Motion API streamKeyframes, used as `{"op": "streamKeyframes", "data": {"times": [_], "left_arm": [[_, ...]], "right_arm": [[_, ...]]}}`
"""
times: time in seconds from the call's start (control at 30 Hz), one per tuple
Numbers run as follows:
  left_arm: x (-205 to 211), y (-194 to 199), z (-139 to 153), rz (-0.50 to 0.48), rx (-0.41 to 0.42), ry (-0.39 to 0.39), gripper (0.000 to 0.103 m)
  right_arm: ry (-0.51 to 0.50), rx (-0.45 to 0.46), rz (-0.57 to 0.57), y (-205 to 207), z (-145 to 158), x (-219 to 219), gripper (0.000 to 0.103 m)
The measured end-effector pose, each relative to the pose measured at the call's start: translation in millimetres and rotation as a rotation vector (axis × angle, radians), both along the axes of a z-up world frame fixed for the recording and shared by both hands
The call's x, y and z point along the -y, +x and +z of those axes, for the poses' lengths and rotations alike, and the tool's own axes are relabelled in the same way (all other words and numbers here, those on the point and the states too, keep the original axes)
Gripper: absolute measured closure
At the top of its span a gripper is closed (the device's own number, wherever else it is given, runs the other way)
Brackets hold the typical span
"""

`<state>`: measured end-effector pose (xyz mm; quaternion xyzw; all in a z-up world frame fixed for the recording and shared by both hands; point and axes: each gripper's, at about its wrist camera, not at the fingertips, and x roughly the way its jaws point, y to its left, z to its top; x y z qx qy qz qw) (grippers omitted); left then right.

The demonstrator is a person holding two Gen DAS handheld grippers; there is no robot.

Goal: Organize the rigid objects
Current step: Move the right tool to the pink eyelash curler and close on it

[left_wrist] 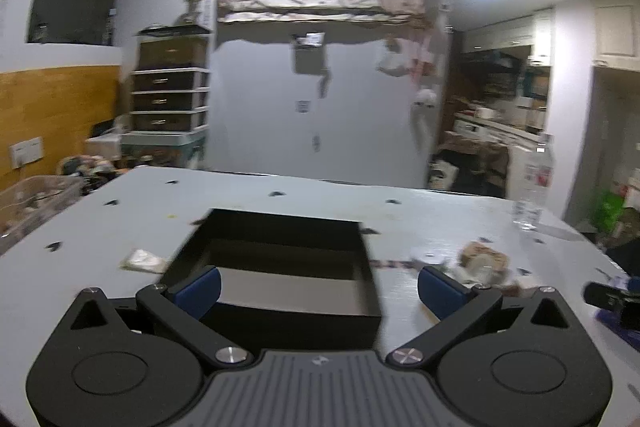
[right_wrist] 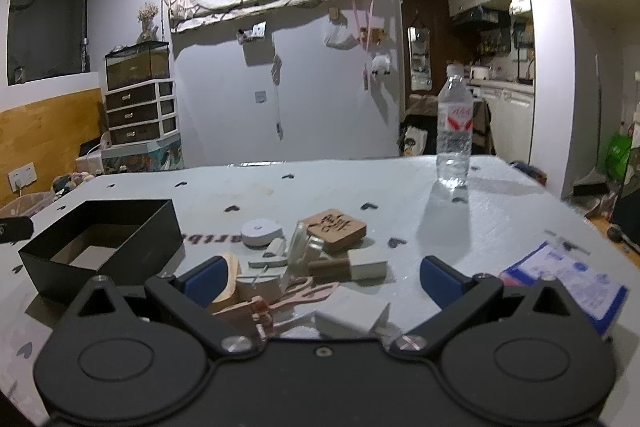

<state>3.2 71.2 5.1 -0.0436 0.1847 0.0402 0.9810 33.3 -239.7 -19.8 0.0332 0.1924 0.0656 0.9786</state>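
A black open box (left_wrist: 280, 263) sits on the pale table straight ahead of my left gripper (left_wrist: 318, 287), which is open and holds nothing; its left fingertip overlaps the box's near left corner. In the right wrist view the same black box (right_wrist: 104, 247) stands at the left. A pile of small rigid pieces lies before my right gripper (right_wrist: 320, 285), which is open: a wooden coaster (right_wrist: 334, 229), a round white disc (right_wrist: 262, 231), a white block (right_wrist: 368, 265) and wooden bits (right_wrist: 256, 287). The pile (left_wrist: 480, 261) also shows right of the box in the left wrist view.
A clear water bottle (right_wrist: 454, 131) stands far right on the table (right_wrist: 340, 187). A blue-and-white packet (right_wrist: 568, 279) lies near the right edge. A small pale wrapper (left_wrist: 142, 261) lies left of the box. Drawers (right_wrist: 140, 111) and clutter stand beyond the table.
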Motion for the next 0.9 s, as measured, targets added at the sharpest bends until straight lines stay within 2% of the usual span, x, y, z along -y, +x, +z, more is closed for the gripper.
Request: {"op": "streamKeyframes", "data": {"times": [0.17,0.33,0.4,0.6,0.7,0.8,0.9], "left_arm": [[-28.4,6.9,-1.7,0.094,-0.01,-0.039,0.0],[-52.9,21.4,-5.2,0.177,-0.06,-0.021,0.001],[-59.7,27.8,-7.8,0.199,-0.077,-0.016,0.006],[-81.3,46.3,-15.8,0.238,-0.129,-0.046,0.03],[-89.5,53.0,-21.2,0.254,-0.147,-0.062,0.04],[-97.2,59.4,-26.3,0.265,-0.162,-0.084,0.047],[-103.2,65.5,-30.1,0.284,-0.175,-0.104,0.054]], "right_arm": [[-0.002,-0.028,0.029,12.0,-11.8,-10.1,0.0],[-0.022,-0.054,0.071,24.9,-22.6,-23.6,0.0],[-0.03,-0.065,0.088,30.0,-26.6,-29.1,0.0],[-0.028,-0.107,0.152,42.7,-34.4,-40.9,0.001],[-0.022,-0.136,0.204,48.8,-37.5,-45.4,0.012],[-0.036,-0.162,0.24,53.9,-41.8,-52.1,0.013],[-0.05,-0.199,0.278,59.1,-47.9,-60.3,0.021]]}}
